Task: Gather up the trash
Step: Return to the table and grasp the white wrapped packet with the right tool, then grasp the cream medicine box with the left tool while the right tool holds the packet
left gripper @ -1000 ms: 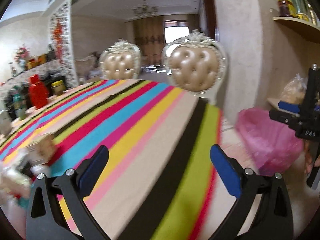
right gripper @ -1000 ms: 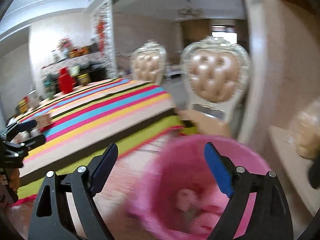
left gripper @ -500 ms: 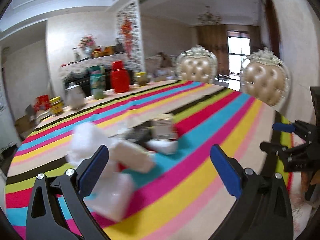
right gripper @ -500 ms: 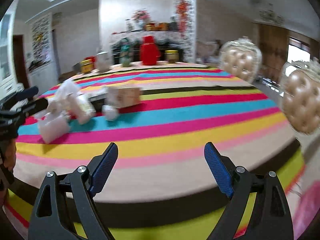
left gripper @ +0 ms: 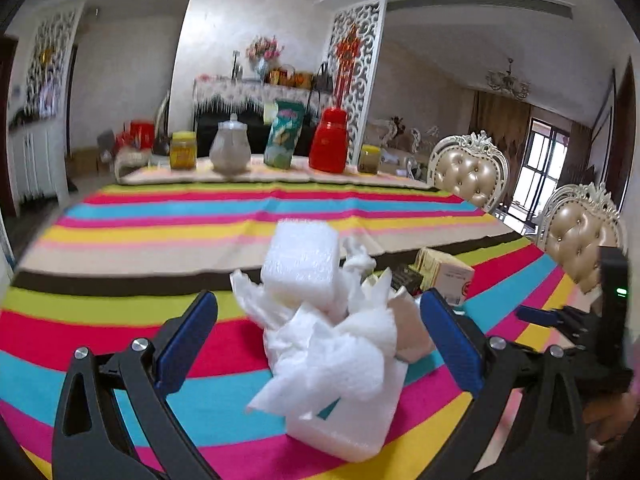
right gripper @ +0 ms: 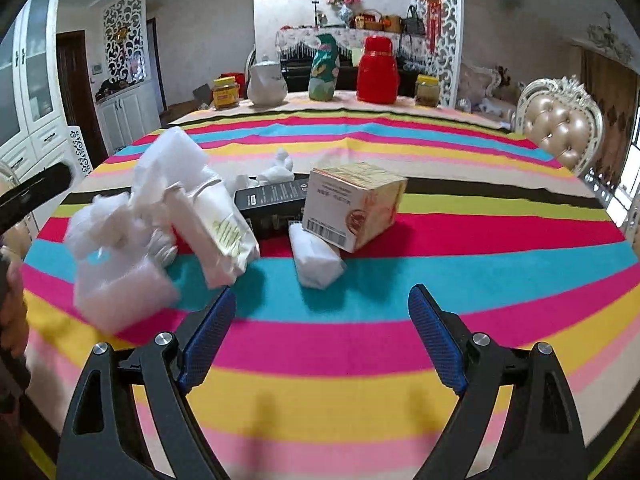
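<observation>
A heap of white trash lies on the striped table point(left gripper: 120, 216): a foam block point(left gripper: 300, 264), crumpled tissues point(left gripper: 332, 344) and a foam sheet point(left gripper: 348, 424). My left gripper point(left gripper: 320, 340) is open just before the heap, its pads wide of the tissues. Behind the heap are a cardboard box point(left gripper: 444, 276) and a black box point(left gripper: 406, 278). My right gripper point(right gripper: 322, 340) is open and empty, short of a white wrapped packet point(right gripper: 316, 256). The cardboard box point(right gripper: 352, 204), the black box point(right gripper: 272, 200) and a white bag with green print point(right gripper: 216, 228) lie beyond it.
Along the far table edge stand a yellow jar point(left gripper: 183, 156), a white teapot point(left gripper: 231, 152), a green bag point(left gripper: 285, 136) and a red container point(left gripper: 330, 140). Padded chairs point(left gripper: 468, 172) line the right side. The right gripper point(left gripper: 560, 320) shows at the left view's right edge.
Both views have swung left, from the pink bin and chairs to the trash heap on the table. The heap is now close before both grippers, whose jaws stayed open.
</observation>
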Available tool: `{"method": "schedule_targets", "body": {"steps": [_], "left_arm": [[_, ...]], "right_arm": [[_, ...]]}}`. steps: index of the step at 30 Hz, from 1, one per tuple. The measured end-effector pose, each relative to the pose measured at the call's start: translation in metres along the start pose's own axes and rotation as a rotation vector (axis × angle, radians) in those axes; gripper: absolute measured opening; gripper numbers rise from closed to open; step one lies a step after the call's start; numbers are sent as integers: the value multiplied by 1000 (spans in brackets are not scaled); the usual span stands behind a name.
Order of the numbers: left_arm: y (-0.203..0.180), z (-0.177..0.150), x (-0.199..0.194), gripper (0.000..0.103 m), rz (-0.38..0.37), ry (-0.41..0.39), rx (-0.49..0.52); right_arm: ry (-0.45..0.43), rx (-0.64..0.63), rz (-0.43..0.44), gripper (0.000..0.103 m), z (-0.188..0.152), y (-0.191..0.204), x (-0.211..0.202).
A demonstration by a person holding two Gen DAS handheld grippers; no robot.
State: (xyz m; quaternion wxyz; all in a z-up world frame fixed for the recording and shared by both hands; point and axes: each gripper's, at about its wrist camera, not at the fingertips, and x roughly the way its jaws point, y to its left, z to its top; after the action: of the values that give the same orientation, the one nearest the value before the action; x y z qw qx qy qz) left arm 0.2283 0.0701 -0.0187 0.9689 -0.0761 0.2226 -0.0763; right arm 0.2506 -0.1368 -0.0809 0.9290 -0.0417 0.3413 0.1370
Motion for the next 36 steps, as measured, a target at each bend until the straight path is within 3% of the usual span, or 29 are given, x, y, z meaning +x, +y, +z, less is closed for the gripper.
{"method": "schedule_targets", "body": {"steps": [4,6,11,18,21,22,25,28,31,36], "left_arm": [[13,2,0,98,9,-3,-42],[17,1,1,98,14,1,-69],[11,-5,3,98,41,14,-63],[-30,-14,-2,98,55,-38,146],[-47,-20,-2,98,42,-53,233],[-51,-23,-2,98,27,-53,250],[-58,-27,1,98,-9,-37,263],[-61,-29,4,98,-30,-18,257],[-60,-30,8,98,-35,-11,247],[-64,-32,9,98,-36,-18,256]], "right_arm": [[64,-13,-13,83,11,7,35],[96,-16,-15,77,18,9,51],[92,14,-25,68,31,2,64],[167,41,19,63,37,1,90],[185,47,40,49,39,2,95],[180,48,44,40,38,1,94],[154,34,60,34,33,3,82],[137,2,83,33,21,6,61],[133,-31,177,33,2,8,37],[92,-14,130,33,-18,-9,1]]}}
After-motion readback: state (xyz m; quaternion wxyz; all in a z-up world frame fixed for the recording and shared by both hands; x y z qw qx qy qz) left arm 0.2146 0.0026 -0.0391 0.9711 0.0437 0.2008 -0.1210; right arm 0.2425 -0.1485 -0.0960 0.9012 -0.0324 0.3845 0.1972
